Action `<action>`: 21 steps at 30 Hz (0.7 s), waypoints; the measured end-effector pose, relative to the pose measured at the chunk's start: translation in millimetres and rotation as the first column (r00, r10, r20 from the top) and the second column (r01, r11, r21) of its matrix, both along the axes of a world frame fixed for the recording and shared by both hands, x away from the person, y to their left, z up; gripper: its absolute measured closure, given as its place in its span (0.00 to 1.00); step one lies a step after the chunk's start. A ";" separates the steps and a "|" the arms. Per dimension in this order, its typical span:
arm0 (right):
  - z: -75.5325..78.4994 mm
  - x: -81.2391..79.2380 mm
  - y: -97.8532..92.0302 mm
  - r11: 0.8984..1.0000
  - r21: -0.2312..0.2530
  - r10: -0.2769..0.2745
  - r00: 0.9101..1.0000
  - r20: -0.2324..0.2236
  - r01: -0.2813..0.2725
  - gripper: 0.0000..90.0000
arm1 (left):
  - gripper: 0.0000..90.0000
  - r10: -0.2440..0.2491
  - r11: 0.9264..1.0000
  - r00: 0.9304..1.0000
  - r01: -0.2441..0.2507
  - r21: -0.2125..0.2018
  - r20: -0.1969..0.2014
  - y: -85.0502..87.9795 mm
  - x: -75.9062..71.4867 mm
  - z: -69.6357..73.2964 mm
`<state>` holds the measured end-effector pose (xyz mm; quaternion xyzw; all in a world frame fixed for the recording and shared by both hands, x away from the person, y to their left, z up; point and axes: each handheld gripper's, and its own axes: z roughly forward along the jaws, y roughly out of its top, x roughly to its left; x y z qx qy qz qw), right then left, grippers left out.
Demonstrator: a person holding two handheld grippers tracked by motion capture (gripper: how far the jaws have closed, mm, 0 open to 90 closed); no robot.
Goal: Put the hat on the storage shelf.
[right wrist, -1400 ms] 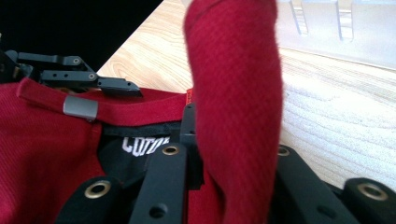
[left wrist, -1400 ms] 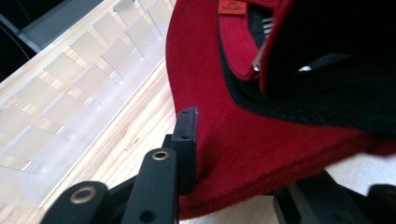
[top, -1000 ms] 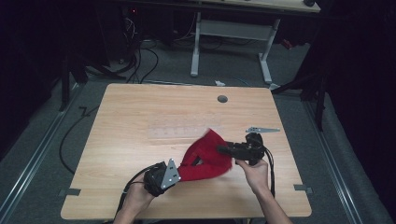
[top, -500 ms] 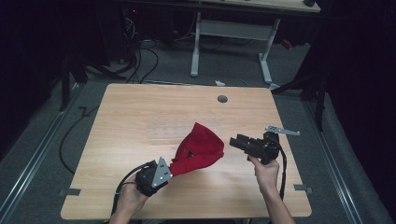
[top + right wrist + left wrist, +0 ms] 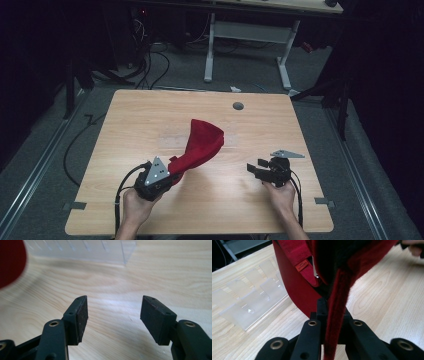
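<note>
High view looks down on the table point(image 5: 150, 115); gripper views skim it (close, forward).

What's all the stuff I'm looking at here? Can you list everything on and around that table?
Red cloth item: one, red with a small orange tag, lifted above the table's middle, held at one edge.
Clear plastic rack: one, transparent, lying on the table behind the cloth.
Table: one, light wood, with a grey round cap near its far edge.
Second table frame: one, white legs, on the floor beyond.
Cables: several, black, on the grey floor at left.
Left gripper: one, black, shut on the cloth.
Right gripper: one, black, open, holding nothing.
Hands: two, at the near edge.
</note>
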<state>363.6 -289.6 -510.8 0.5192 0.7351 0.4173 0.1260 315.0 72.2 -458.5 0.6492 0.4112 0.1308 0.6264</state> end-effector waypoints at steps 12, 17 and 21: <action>-19.6 -1.9 4.4 0.980 -0.187 -0.061 0.997 0.038 0.067 0.40 | 0.95 0.031 0.999 1.000 -0.031 -0.040 0.002 0.6 16.3 9.5; -19.8 -2.1 7.6 0.969 -0.235 -0.065 0.997 0.050 0.075 0.39 | 0.95 0.046 0.996 0.999 -0.046 -0.079 -0.007 2.1 24.6 14.5; -20.1 -2.5 11.2 0.961 -0.266 -0.065 0.996 0.056 0.078 0.38 | 0.95 0.057 0.994 0.998 -0.058 -0.089 -0.013 4.2 28.7 16.3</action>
